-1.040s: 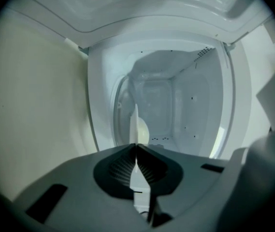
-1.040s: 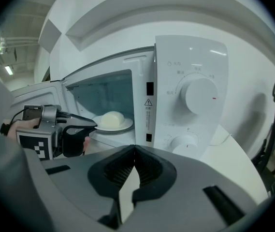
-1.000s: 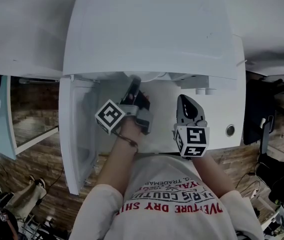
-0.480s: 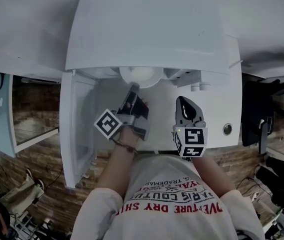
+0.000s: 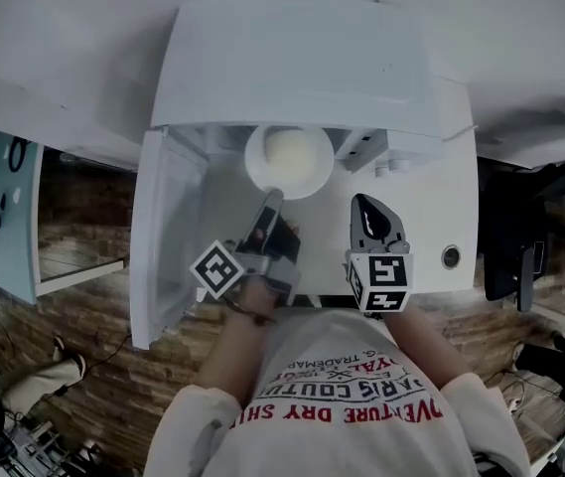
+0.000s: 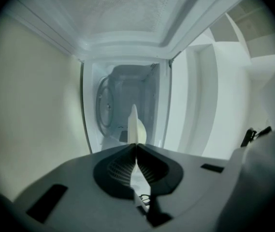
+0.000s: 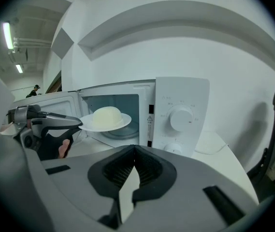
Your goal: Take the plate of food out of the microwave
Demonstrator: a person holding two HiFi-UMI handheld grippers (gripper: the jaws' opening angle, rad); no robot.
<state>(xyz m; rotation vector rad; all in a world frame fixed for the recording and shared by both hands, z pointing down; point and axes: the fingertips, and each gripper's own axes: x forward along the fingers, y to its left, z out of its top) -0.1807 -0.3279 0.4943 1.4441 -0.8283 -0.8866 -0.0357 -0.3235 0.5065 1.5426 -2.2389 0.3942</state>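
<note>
Plate of food (image 5: 289,160) hangs at the mouth of the open microwave (image 5: 292,63), its 6 o'clock rim pinched in the narrow jaws of the left gripper (image 5: 271,199). At 4 o'clock, the right gripper (image 5: 365,203) is closed and empty.

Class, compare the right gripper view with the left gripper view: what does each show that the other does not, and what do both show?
Only the right gripper view: the control panel, and the left hand-held gripper seen from outside, holding the plate of food by its rim in front of the open cavity. Only the left gripper view: that gripper's jaws closed on the rim, with the plate seen edge-on. Both: the plate, and the turntable inside the microwave.
</note>
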